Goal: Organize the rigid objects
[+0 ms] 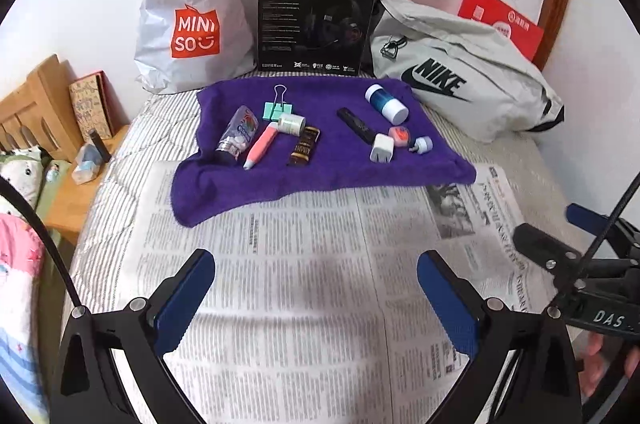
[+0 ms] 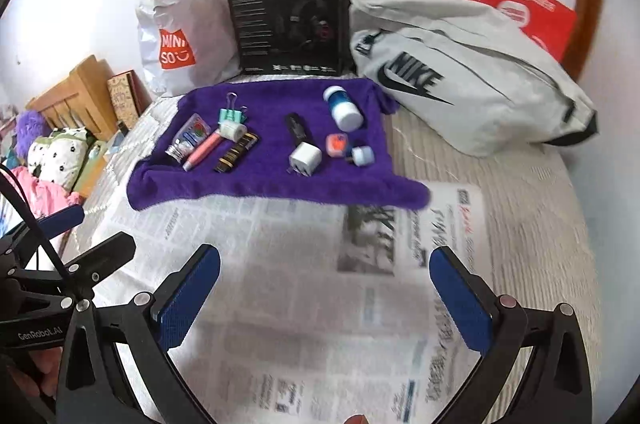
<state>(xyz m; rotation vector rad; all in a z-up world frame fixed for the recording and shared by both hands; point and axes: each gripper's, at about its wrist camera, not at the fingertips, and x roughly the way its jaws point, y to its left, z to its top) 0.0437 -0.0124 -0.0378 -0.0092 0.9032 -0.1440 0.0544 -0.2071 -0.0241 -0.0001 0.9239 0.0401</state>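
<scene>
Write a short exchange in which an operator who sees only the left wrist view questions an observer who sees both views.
Operator: Is the right gripper holding anything? I only see its side.
Observer: No. Its jaws stand wide open, with only newspaper beneath the gap.
Operator: Is anything beyond the panda-print cushion at the far left?
Observer: Yes, a fluffy purple thing sits just behind it, which your view cuts off.
</scene>
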